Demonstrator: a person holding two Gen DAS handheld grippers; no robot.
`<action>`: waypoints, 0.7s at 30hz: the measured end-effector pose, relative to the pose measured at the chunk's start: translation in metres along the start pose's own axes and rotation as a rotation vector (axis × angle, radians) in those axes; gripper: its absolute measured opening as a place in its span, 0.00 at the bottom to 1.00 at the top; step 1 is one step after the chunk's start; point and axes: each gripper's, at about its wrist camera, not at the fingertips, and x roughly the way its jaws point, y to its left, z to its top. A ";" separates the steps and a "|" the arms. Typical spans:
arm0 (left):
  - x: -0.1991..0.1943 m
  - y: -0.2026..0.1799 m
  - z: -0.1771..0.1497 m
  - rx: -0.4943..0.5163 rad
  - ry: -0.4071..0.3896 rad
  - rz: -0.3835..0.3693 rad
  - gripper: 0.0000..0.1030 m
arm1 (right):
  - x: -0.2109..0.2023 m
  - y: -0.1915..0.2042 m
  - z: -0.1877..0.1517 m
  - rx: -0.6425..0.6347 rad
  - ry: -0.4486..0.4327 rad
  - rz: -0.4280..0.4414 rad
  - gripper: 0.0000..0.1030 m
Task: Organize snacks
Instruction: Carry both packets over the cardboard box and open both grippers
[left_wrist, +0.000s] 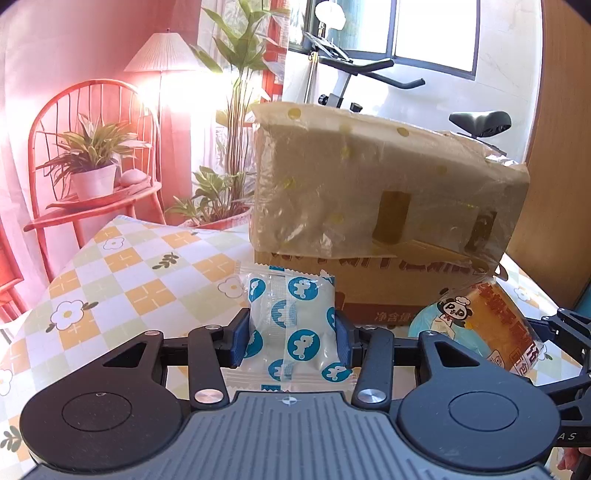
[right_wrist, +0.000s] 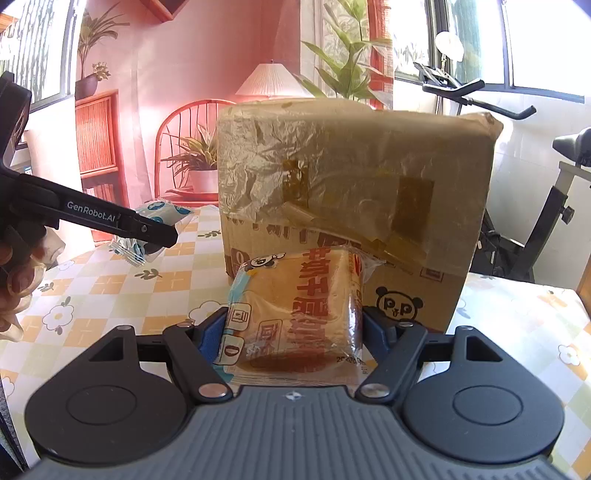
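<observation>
My left gripper (left_wrist: 293, 334) is shut on a white snack packet with blue round prints (left_wrist: 295, 325), held above the checkered tablecloth just in front of a taped cardboard box (left_wrist: 369, 192). My right gripper (right_wrist: 291, 332) is shut on a clear-wrapped orange cake packet with red lettering and a panda (right_wrist: 299, 314), also close to the box (right_wrist: 351, 177). The cake packet shows at the right of the left wrist view (left_wrist: 491, 325). The left gripper (right_wrist: 162, 232) with the white packet (right_wrist: 155, 221) shows at the left of the right wrist view.
The table (left_wrist: 122, 266) has a yellow and green checkered cloth with flowers. Behind it stand a red chair with a potted plant (left_wrist: 92, 173), a lamp (left_wrist: 162, 51), tall plants and an exercise bike (right_wrist: 517, 206).
</observation>
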 end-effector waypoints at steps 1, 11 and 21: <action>-0.002 0.000 0.004 0.004 -0.012 0.000 0.47 | -0.002 -0.001 0.003 0.003 -0.009 0.002 0.73; -0.028 -0.009 0.045 0.037 -0.141 -0.019 0.47 | -0.035 -0.017 0.050 0.029 -0.160 -0.008 0.73; -0.035 -0.020 0.089 0.043 -0.225 -0.066 0.47 | -0.047 -0.036 0.102 0.057 -0.251 0.003 0.73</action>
